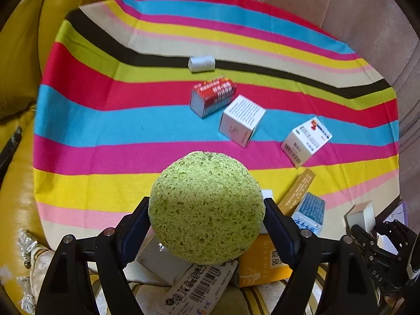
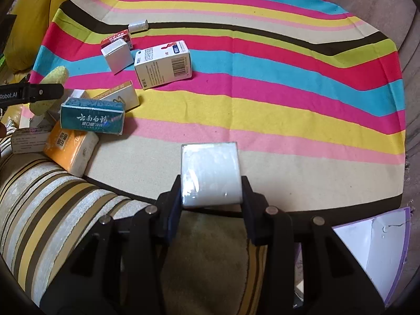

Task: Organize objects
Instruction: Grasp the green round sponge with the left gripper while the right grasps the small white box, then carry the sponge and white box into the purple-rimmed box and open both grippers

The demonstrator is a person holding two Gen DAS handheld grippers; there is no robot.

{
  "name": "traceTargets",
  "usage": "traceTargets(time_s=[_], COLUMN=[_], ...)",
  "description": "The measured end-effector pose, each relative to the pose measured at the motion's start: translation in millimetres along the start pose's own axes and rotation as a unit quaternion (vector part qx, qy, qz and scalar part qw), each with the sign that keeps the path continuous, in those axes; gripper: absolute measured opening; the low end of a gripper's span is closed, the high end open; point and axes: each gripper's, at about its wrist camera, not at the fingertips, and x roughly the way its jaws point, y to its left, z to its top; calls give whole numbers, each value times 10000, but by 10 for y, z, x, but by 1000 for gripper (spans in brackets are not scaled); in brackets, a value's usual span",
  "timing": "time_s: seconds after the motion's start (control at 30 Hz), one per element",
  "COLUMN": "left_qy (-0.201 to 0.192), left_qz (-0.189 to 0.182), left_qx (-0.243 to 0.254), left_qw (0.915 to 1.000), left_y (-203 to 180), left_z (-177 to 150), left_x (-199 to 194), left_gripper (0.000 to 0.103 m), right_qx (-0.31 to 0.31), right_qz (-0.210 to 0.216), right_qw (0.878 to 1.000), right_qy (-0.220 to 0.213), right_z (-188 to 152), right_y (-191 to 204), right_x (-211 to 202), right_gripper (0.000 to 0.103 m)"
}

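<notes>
A round green sponge [image 1: 206,207] sits between the fingers of my left gripper [image 1: 206,204], which is shut on it above a pile of boxes. From the right wrist view the same sponge [image 2: 53,78] shows at the far left. My right gripper [image 2: 211,183] is shut on a white wrapped packet [image 2: 211,173] near the front edge of the striped cloth [image 2: 262,110]. The pile holds a teal box [image 2: 92,115], an orange pack [image 2: 69,147] and a barcoded box [image 1: 199,288]. Farther back lie a red box [image 1: 212,95], a white box [image 1: 241,120], a medicine box [image 1: 305,141] and a silver roll [image 1: 201,63].
The cloth lies on a brownish seat [image 1: 341,8]. A yellow leather cushion [image 1: 21,65] borders it on the left. A striped cushion [image 2: 47,199] lies at the near left edge. A white and purple sheet [image 2: 375,246] lies at the near right.
</notes>
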Motion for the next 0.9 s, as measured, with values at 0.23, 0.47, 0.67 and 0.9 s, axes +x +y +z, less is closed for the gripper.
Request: traceTargets(time_s=[0.23,0.47,0.67,0.9], left_qy=[-290,-390,-384,-338], left_qz=[7,-137,-321,-563], left_qx=[141,406,686,1072], left_qw=[9995,9983,9964,9921], left_y=[-163,-458,-767,-1198], left_z=[-45,-134,-244,-382], left_x=[-221,-370,-452,-523], left_gripper=[83,83,83,83], right_qx=[-37,95,266,606], right_qz=[-105,-107,-53,51], right_qw=[9996,9991,9984,9966], right_qy=[-264,-394,-497,-554], right_z=[-72,-177,-291,-455], right_y=[-3,-61,-123,-313], right_x=[-185,-365,-541,-718], right_gripper=[45,45,45,45])
